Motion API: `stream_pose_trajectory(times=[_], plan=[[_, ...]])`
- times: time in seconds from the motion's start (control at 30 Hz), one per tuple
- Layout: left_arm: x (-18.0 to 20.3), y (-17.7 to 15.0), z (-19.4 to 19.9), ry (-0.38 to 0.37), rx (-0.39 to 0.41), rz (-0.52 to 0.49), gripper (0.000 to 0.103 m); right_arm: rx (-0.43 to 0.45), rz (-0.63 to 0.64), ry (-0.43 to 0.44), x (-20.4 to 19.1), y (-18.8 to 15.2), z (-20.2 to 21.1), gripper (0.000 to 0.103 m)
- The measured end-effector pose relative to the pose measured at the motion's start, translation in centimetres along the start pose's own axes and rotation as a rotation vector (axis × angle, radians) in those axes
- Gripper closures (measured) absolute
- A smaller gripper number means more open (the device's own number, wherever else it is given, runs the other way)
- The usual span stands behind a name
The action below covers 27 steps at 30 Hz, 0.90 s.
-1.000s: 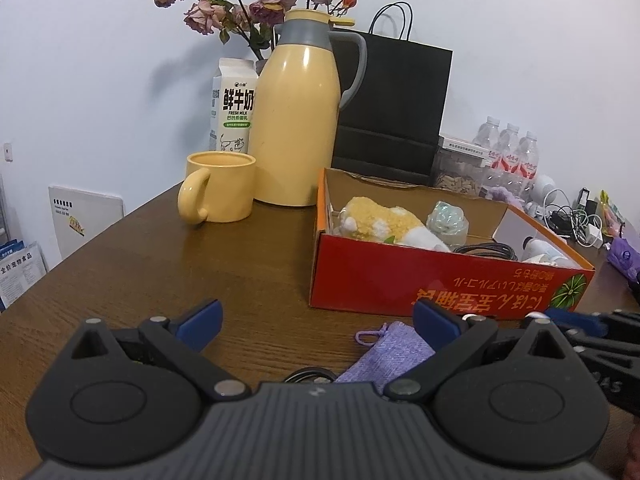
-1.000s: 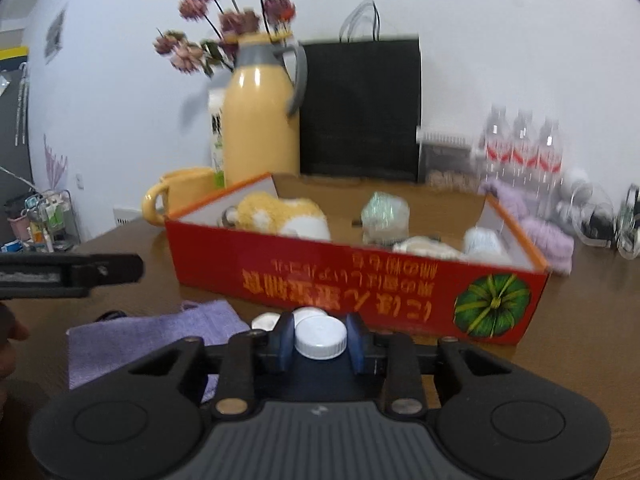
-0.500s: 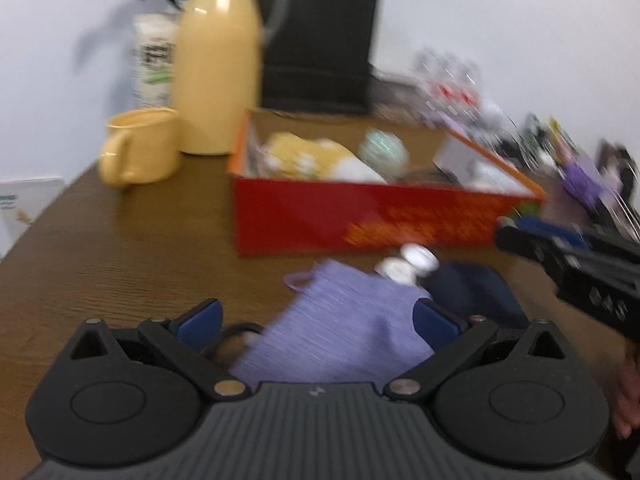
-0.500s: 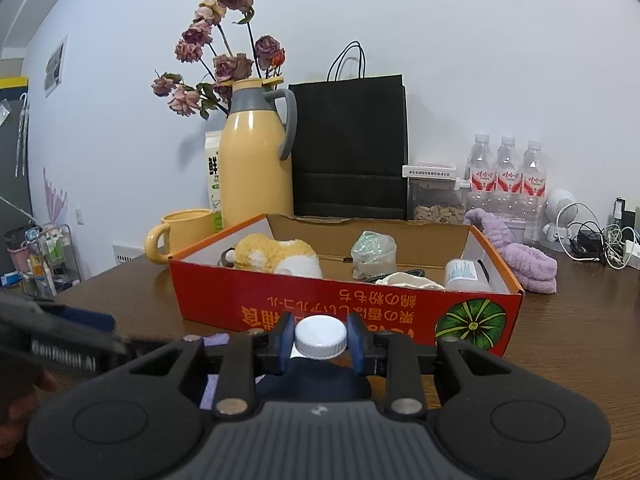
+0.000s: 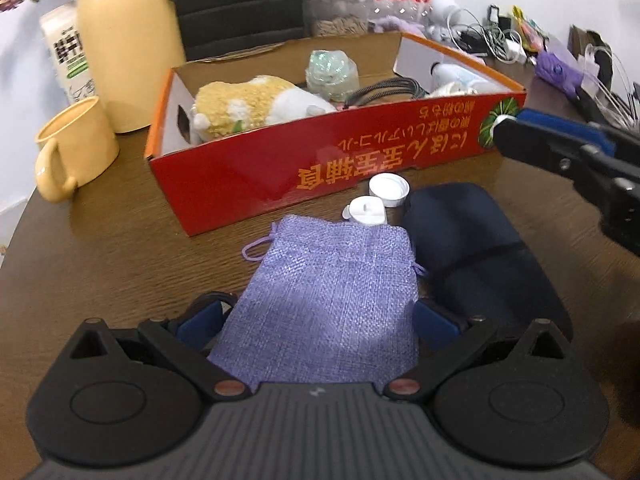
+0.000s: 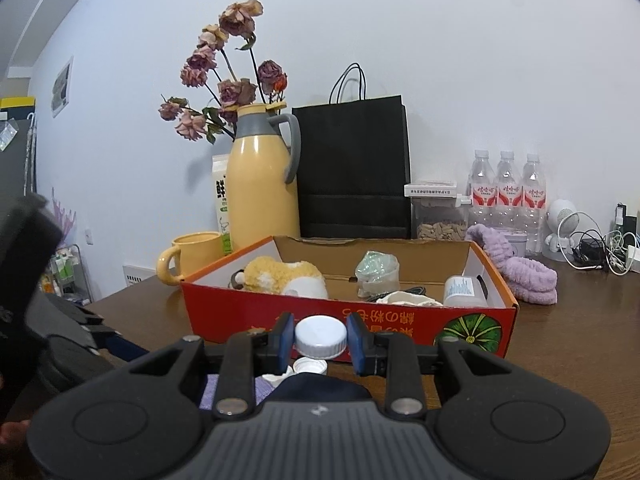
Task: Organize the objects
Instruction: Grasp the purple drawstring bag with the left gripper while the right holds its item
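A lilac woven pouch [image 5: 332, 288] lies flat on the brown table, and my left gripper [image 5: 316, 320] points down over it, open, with one blue pad on each side of the pouch. To its right lies a dark navy pouch [image 5: 472, 248]. Two small white lidded pieces [image 5: 388, 190] sit in front of the red cardboard box [image 5: 320, 168]. My right gripper [image 6: 320, 338] is shut on a white screw cap [image 6: 320, 334], lifted just in front of the box; what hangs below the cap is hidden. The same gripper [image 5: 508, 128] enters the left wrist view from the right.
In the box lie a yellow plush toy [image 5: 248, 108], a wrapped greenish item [image 5: 330, 70], a cable and a white container [image 6: 464, 290]. Behind stand a yellow mug [image 5: 76, 148], a yellow flask [image 6: 262, 184], a milk carton, a black paper bag [image 6: 352, 168], water bottles and tangled cables at the right.
My left gripper has tipped downward and moved in over the lilac pouch, which now lies between its fingers. The right gripper keeps its grip on the white cap and has shifted slightly.
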<state>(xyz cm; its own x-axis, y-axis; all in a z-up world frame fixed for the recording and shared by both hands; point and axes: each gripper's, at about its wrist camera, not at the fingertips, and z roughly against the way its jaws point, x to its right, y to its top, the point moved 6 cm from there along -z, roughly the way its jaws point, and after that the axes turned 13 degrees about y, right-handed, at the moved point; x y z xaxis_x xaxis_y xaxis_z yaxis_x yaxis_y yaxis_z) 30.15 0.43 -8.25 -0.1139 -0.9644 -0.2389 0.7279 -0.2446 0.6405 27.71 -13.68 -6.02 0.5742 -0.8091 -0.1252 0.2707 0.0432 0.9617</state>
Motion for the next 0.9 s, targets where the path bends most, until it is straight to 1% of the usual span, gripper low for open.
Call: stream_pose_trajectory(times=[0.03, 0.1, 0.17, 0.33, 0.4, 0.43, 0.47, 0.5, 0.57, 0.6, 0.63, 0.67, 0.7, 0.77, 0.9], plan=[[0.1, 0.0, -0.2, -0.003, 0.003, -0.009, 0.0, 0.002, 0.001, 0.002, 0.0, 0.0, 0.1, 0.076], [0.2, 0.0, -0.4, -0.017, 0.039, -0.018, 0.0, 0.006, 0.002, 0.005, -0.1, 0.1, 0.2, 0.075], [0.3, -0.1, -0.3, -0.012, 0.057, -0.019, 0.0, 0.009, 0.002, 0.008, -0.2, 0.1, 0.3, 0.075], [0.5, -0.3, -0.2, -0.004, 0.069, 0.008, 0.0, 0.014, 0.005, 0.012, -0.3, 0.1, 0.5, 0.075], [0.4, -0.4, -0.2, -0.02, 0.057, 0.043, 0.003, 0.015, 0.004, 0.011, -0.3, 0.1, 0.5, 0.075], [0.4, -0.5, -0.1, -0.024, 0.06, 0.049, 0.007, 0.015, 0.004, 0.011, -0.3, 0.1, 0.5, 0.075], [0.5, -0.6, 0.1, -0.023, 0.069, 0.053, 0.014, 0.015, 0.004, 0.01, -0.3, 0.1, 0.5, 0.075], [0.6, -0.7, 0.4, -0.021, 0.08, 0.054, 0.019, 0.015, 0.003, 0.009, -0.2, 0.1, 0.5, 0.075], [1.1, -0.9, 1.2, -0.01, 0.106, 0.045, 0.043, 0.014, 0.003, 0.008, -0.3, 0.1, 0.5, 0.075], [1.2, -1.0, 1.5, 0.003, 0.115, 0.038, 0.049, 0.014, 0.003, 0.008, -0.3, 0.1, 0.5, 0.075], [1.4, -1.1, 1.8, 0.024, 0.127, 0.028, 0.059, 0.013, 0.003, 0.007, -0.3, 0.1, 0.5, 0.075], [1.6, -1.2, 2.0, 0.039, 0.136, 0.02, 0.064, 0.014, 0.003, 0.007, -0.3, 0.1, 0.5, 0.075], [1.7, -1.3, 2.2, 0.048, 0.142, 0.018, 0.067, 0.014, 0.004, 0.007, -0.3, 0.1, 0.5, 0.075], [1.5, -1.5, 2.5, 0.052, 0.152, 0.027, 0.077, 0.014, 0.004, 0.006, -0.2, 0.1, 0.5, 0.075], [0.5, -1.6, 3.5, 0.04, 0.168, 0.098, 0.08, 0.018, 0.003, 0.006, -0.1, 0.0, 0.6, 0.075]])
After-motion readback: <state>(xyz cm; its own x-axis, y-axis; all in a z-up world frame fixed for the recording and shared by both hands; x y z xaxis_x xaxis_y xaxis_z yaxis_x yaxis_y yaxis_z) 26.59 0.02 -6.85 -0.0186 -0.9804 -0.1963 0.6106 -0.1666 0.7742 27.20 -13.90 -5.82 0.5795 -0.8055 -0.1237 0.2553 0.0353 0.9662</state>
